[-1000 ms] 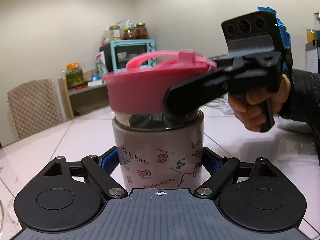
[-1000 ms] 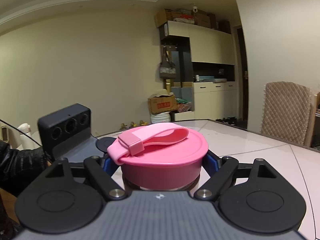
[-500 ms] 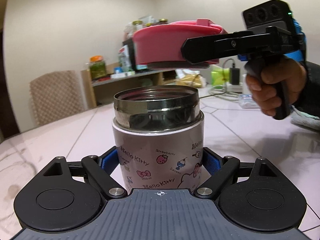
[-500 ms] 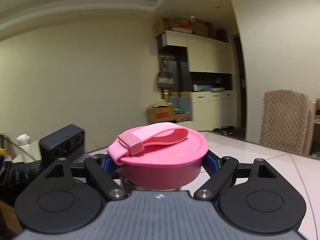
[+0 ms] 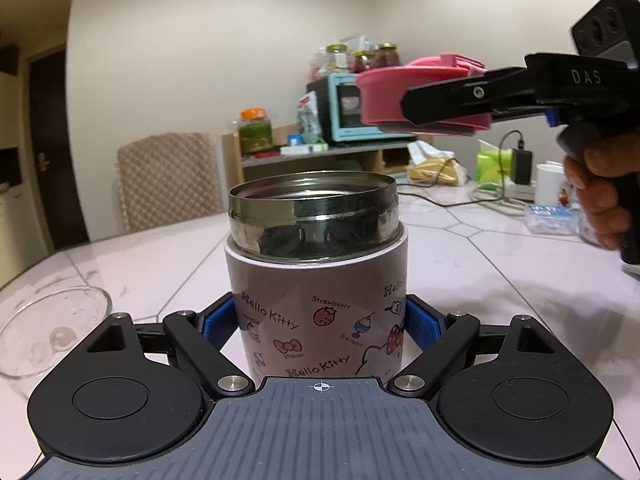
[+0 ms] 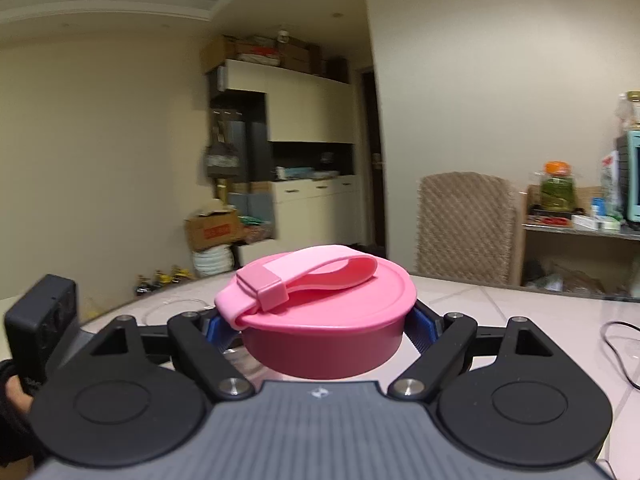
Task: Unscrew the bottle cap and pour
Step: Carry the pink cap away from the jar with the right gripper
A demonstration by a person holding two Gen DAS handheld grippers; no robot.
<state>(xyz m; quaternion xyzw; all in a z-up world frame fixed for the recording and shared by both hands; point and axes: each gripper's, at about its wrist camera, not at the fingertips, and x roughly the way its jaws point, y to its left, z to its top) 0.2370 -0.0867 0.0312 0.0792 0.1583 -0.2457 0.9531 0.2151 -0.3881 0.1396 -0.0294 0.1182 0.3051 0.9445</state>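
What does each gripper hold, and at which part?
The left gripper holds the jar by its lower body; the right gripper holds the pink lid by its side rim.

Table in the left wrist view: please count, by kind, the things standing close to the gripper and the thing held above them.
Flask, open, on the table: 1
Pink lid, held in the air: 1
Glass bowl: 1
Total: 3

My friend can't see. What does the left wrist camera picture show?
The left hand-held gripper clamps an open Hello Kitty jar on a pale table. The right hand-held gripper holds its pink lid in the air, up to the right.
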